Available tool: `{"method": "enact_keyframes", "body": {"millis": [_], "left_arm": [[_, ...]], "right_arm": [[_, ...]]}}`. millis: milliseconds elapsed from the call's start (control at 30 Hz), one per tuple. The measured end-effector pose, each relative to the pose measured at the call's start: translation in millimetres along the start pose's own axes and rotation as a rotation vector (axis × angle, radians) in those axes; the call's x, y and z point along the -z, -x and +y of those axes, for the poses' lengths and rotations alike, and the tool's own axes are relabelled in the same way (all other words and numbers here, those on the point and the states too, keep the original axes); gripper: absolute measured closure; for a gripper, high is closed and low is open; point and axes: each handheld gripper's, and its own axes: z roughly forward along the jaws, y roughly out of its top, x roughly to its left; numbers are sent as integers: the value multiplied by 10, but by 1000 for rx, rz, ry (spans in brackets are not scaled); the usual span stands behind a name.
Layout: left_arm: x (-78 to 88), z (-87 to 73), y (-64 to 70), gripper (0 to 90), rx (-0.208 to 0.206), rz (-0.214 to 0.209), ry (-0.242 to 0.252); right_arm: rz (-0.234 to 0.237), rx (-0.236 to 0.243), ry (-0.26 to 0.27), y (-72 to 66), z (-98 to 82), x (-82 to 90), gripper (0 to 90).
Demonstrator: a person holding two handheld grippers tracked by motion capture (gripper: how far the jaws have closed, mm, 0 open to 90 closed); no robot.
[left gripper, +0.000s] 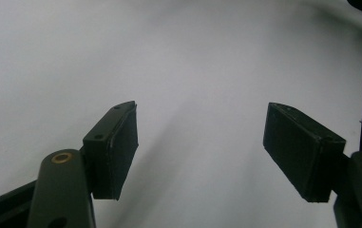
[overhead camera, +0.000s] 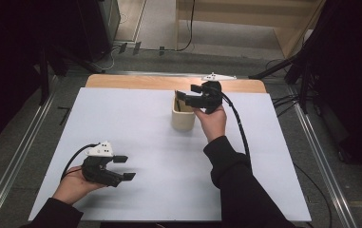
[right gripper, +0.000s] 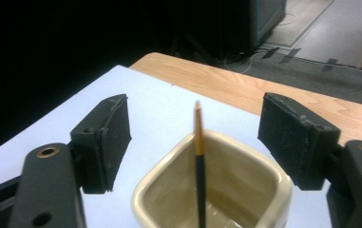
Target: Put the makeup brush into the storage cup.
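Cream holder [overhead camera: 183, 118]: glazed ceramic, square with rounded corners, thick glossy rim, standing upright on the white sheet [overhead camera: 121, 123] that covers the worktop [overhead camera: 136, 81]; light wood shows as a strip along the far edge. It sits toward the far middle of the sheet. In the right gripper view the holder [right gripper: 216, 190] is seen from above and close: a thin pencil [right gripper: 199, 156] stands in it almost upright, black lower shaft, orange-yellow upper part, pale pointed tip up, leaning on the near wall. Right gripper [overhead camera: 188, 95] hangs over the holder's mouth, hand [overhead camera: 212, 121] behind it, wrist bent, dark sleeve running back to the near edge, cable trailing down its right side. Its fingers [right gripper: 103, 142] are spread wide, released, matte black blocks with rough-textured pads; the pencil rises in the gap between them, touching neither. Left gripper [overhead camera: 124, 167] lies low at the near left of the sheet, well apart from the holder, held from below in the left hand [overhead camera: 74, 183], pale plate on top, pointing right along the sheet. Its fingers [left gripper: 114, 152] are also spread, with bare white sheet between them. The high view gives the layout and both hands, but the pencil there is too small to make out; the right gripper view gives it clearly, plus the wood grain and dark floor beyond.
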Motion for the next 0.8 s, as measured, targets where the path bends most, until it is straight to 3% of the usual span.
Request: {"method": "enact_keyframes", "body": {"millis": [267,800], "left_arm": [[-5,2,0,281,1,-3,-4],[-3,4,1,281,0,0,0]], "right_arm": [[38,-20,-34,8,-86,103,270],[108,53,-85,-123,-230,301,261]]}}
